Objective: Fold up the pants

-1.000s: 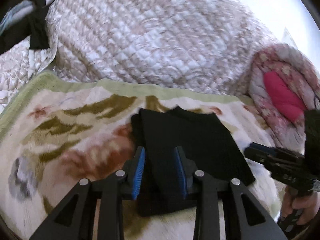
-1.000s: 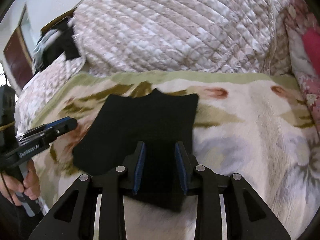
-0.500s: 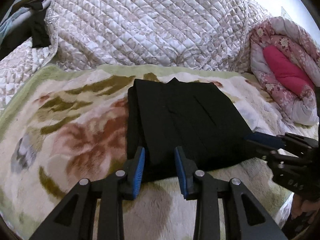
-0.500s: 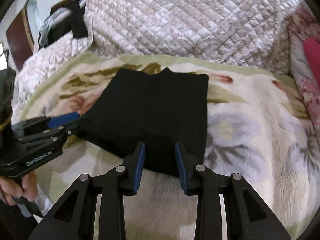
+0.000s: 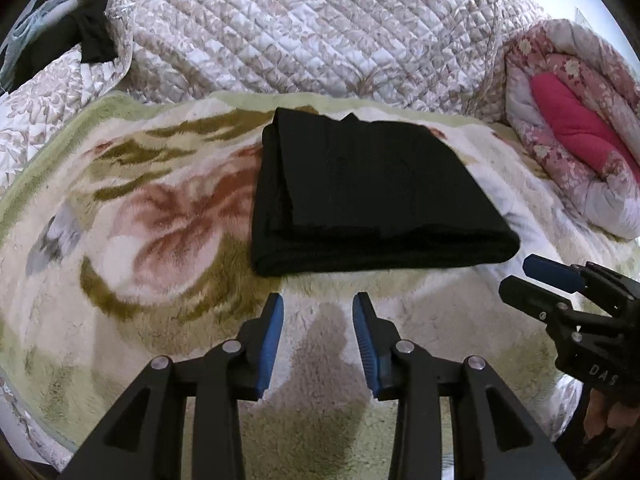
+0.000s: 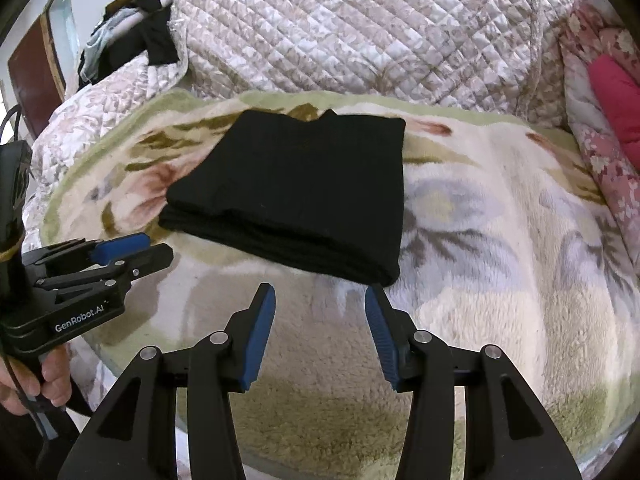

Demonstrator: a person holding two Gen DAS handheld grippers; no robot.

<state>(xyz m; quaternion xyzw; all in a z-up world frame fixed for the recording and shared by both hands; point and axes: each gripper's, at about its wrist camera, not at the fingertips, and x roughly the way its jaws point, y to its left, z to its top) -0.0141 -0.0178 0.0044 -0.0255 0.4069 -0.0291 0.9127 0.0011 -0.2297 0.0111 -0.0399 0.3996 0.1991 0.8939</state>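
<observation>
The black pants (image 5: 368,196) lie folded into a thick rectangle on a floral fleece blanket (image 5: 160,240); they also show in the right wrist view (image 6: 304,196). My left gripper (image 5: 318,308) is open and empty, a short way in front of the near folded edge. My right gripper (image 6: 320,300) is open and empty, just short of the pants' near right corner. Each gripper shows in the other's view: the right one at the right edge (image 5: 560,280), the left one at the left edge (image 6: 120,256).
A quilted beige cover (image 5: 320,32) rises behind the blanket. A rolled pink floral quilt (image 5: 572,128) lies at the right. Dark clothes (image 6: 132,44) hang at the far left. The blanket's near edge drops off close to the grippers.
Both grippers have let go of the pants and pulled back toward me. The pants now lie flat and folded, with blanket showing between them and the fingers. The right gripper has opened wider.
</observation>
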